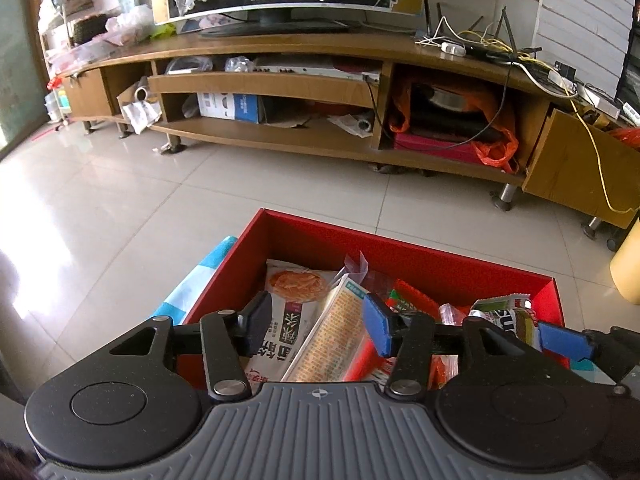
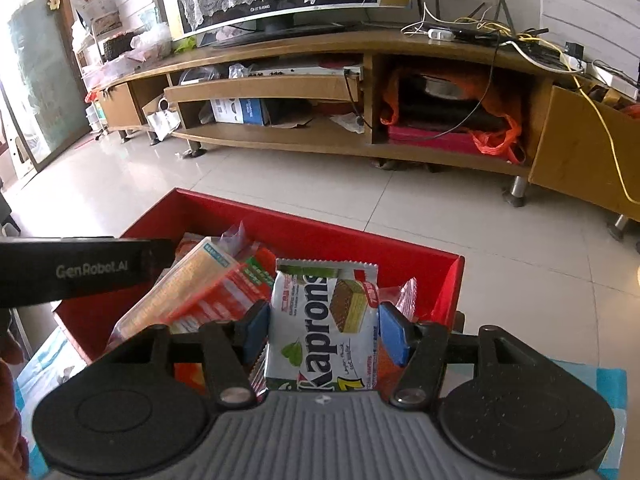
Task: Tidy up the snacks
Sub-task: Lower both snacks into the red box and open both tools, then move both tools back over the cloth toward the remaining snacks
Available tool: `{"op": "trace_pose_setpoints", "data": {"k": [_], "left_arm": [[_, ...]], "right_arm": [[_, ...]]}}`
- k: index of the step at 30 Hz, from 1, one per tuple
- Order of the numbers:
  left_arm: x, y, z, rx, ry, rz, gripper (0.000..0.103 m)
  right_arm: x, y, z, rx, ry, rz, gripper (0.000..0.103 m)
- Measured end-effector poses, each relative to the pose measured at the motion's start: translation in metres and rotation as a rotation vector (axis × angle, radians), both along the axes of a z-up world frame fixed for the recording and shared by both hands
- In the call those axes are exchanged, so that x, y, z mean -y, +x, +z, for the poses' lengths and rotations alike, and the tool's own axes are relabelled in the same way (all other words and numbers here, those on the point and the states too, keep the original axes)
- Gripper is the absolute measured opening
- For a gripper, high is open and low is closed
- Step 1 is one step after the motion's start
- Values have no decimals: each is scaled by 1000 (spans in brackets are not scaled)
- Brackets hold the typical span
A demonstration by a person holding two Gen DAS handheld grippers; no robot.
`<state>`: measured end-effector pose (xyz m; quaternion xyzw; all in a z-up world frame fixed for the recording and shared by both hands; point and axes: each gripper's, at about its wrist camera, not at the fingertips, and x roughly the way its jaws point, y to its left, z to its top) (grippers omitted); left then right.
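Snack packets (image 1: 296, 308) in box (image 1: 420, 268); wafer pack (image 2: 326, 324) at right; TV stand (image 1: 320, 92) behind, across floor (image 1: 200, 200).

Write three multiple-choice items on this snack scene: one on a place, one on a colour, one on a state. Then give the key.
1. Where do the snack packets lie?
A. on the TV stand
B. in the red cardboard box
C. on the tiled floor

2. What colour are the right gripper's pads?
A. blue
B. yellow
C. white

3. What is between the right gripper's jaws?
A. nothing
B. a cable
C. the white and green Kaprons wafer packet

Key: 1 B, red walls surround the packets; 2 A, the blue pads flank the packet; 3 C, both pads press on the packet's sides.
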<state>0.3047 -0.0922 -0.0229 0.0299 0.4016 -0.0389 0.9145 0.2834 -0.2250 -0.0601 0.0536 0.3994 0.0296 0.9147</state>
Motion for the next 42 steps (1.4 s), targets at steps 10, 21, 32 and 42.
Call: {"op": "trace_pose_setpoints", "data": {"k": [10,21,32,42], "left_arm": [[-4,-6,9,14,10,-3,68],[-32,-25,22,24,41,23,73],[-69,-42,2,-90,48,92,77],[-111,-40,-45,-329,-57,241,78]], "right_arm": [[4,-4,8,21,-16,-26,69],[-9,-17,22,20,-26,10,70],[-38,-31,25,9,-66,109,70],[-52,-47,24,3,-91,199,70]]}}
